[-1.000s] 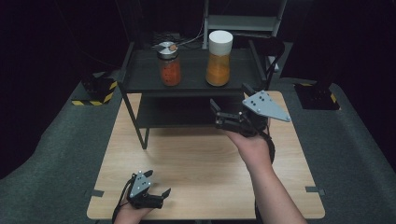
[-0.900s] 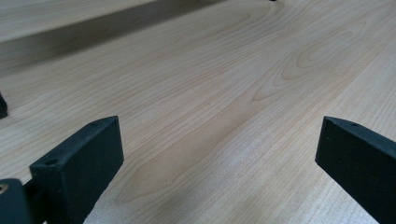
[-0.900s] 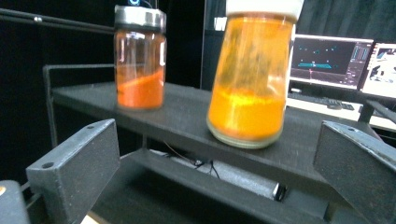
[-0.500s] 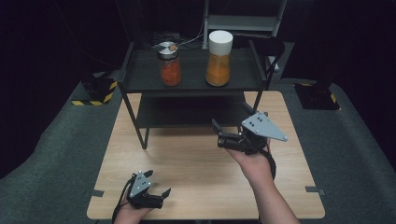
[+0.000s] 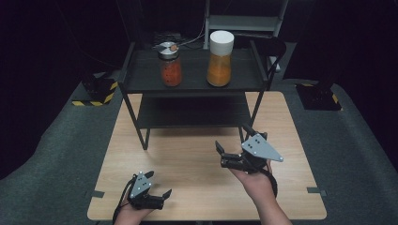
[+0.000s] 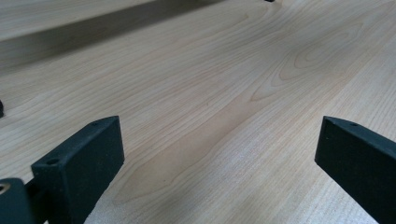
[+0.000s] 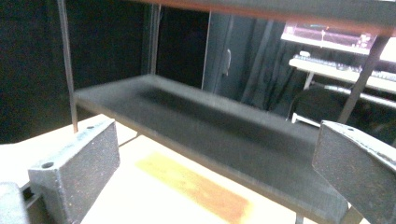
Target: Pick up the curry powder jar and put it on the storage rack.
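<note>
A black two-tier shelf (image 5: 141,77) stands at the back of the wooden table (image 5: 187,159). On its top tier are a jar of red contents with a metal lid (image 5: 170,65) and a taller jar of orange contents with a white lid (image 5: 220,58). My right gripper (image 5: 232,138) hovers open over the table in front of the shelf, holding nothing. In the right gripper view the gripper (image 7: 215,158) faces the bare lower tier (image 7: 210,126). Near the front edge my left gripper (image 5: 159,185) rests low and open; the left gripper view has the gripper (image 6: 219,144) over bare wood.
Grey carpet surrounds the table, with black-and-yellow striped blocks (image 5: 101,91) at the back left and a dark base (image 5: 319,96) at the back right. A metal stand (image 5: 244,21) rises behind the shelf. The shelf's legs (image 5: 141,136) stand on the table.
My right gripper has drawn back from the shelf toward the person and sits lower over the table, still open. The left gripper has not moved.
</note>
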{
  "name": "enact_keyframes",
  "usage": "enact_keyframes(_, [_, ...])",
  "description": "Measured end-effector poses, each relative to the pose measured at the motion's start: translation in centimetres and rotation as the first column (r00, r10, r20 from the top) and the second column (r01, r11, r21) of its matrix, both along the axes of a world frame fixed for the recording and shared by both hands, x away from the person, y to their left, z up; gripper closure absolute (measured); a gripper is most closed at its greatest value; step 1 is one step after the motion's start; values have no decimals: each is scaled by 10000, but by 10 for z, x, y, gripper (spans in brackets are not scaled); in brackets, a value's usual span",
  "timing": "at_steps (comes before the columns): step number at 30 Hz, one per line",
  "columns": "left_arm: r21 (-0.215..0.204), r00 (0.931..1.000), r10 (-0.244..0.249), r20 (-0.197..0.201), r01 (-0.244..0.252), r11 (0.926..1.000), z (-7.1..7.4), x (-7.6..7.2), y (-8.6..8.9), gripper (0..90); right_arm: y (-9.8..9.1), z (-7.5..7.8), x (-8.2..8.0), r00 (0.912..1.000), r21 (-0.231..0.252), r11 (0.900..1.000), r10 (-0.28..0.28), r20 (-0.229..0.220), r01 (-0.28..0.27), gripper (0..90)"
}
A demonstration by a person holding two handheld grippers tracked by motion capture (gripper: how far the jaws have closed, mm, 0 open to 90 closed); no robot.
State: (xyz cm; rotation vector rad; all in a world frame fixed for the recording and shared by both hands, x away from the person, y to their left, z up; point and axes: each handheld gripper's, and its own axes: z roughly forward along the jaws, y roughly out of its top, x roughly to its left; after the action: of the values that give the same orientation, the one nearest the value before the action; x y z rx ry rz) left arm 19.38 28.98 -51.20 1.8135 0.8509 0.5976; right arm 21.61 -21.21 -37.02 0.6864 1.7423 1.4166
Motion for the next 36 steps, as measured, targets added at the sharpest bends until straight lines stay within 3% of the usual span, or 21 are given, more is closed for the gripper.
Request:
enact_keyframes(13, [-51, 10000, -20, 30, 20, 10000, -1, 0, 1, 16, -14, -49, -7, 9965, -254, 9993, -298, -783, 278, 0])
enact_keyframes(36, [-86, 9999, 33, 128, -32, 10000, -2, -2, 1, 16, -37, -97, -8, 9821, -552, 9945, -971, -1617, 893, 0])
